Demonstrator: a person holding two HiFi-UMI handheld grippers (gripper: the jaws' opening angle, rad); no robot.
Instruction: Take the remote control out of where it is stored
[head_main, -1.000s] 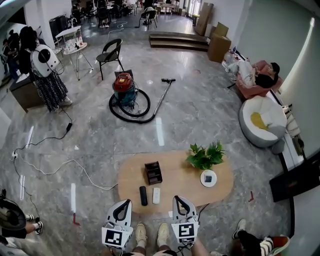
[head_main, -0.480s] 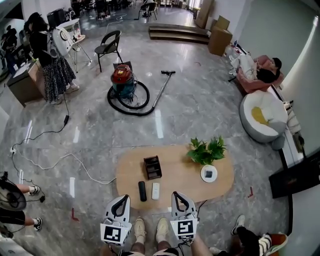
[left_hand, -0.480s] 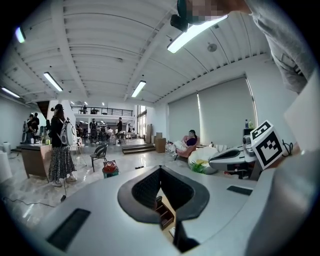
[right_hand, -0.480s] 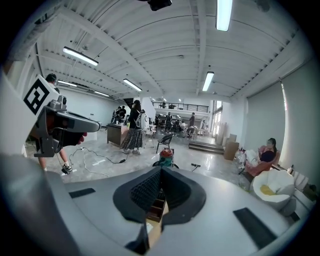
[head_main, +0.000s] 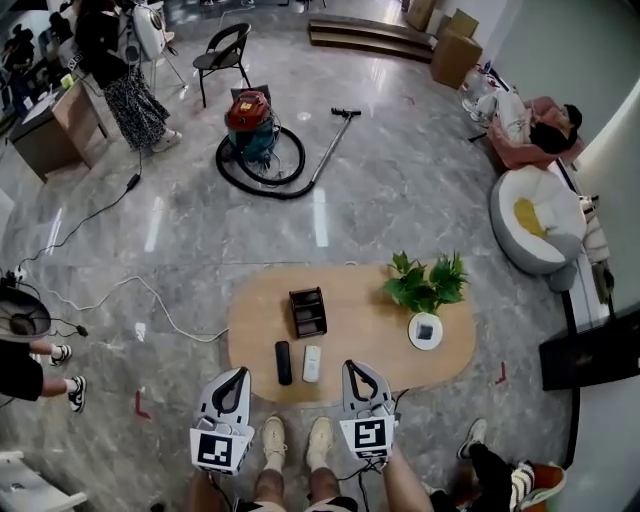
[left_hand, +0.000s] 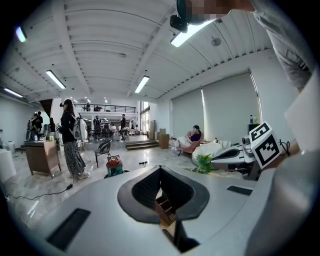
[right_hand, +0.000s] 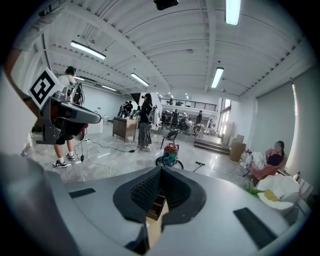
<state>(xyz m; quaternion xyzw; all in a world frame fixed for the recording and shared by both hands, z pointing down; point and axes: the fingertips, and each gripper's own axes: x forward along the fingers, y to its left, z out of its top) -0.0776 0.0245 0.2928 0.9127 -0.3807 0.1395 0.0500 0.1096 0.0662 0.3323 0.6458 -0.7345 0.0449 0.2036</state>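
Head view: oval wooden table (head_main: 255, 325) low in frame. Dark divided box (head_main: 307, 312) near its centre. Black remote (head_main: 283, 362) and white remote (head_main: 313, 363) flat on the tabletop, side by side and just apart, on the near side of the box and outside it. Potted plant (head_main: 425, 285) toward the far right edge, small white dish (head_main: 426, 331) just in front of it. Left gripper (head_main: 239, 375) and right gripper (head_main: 353, 368) at the near table edge, tips toward the remotes, touching neither. Both remotes between the two tips. Red vacuum (head_main: 248, 125) with hose on the floor beyond.

Left gripper view: left gripper (left_hand: 160, 169) fingers clenched, tips meeting, nothing grasped. Box (left_hand: 165, 210) and a strip of tabletop visible through the gap behind the tips. Right gripper (left_hand: 222, 156) alongside at the right, plant (left_hand: 202, 162) next to it in frame.

Right gripper view: right gripper (right_hand: 161, 170) fingers pressed together, empty. Box (right_hand: 156, 206) visible through the gap, tabletop below it. Left gripper (right_hand: 87, 117) at the left. Vacuum (right_hand: 170, 154) on the floor ahead.
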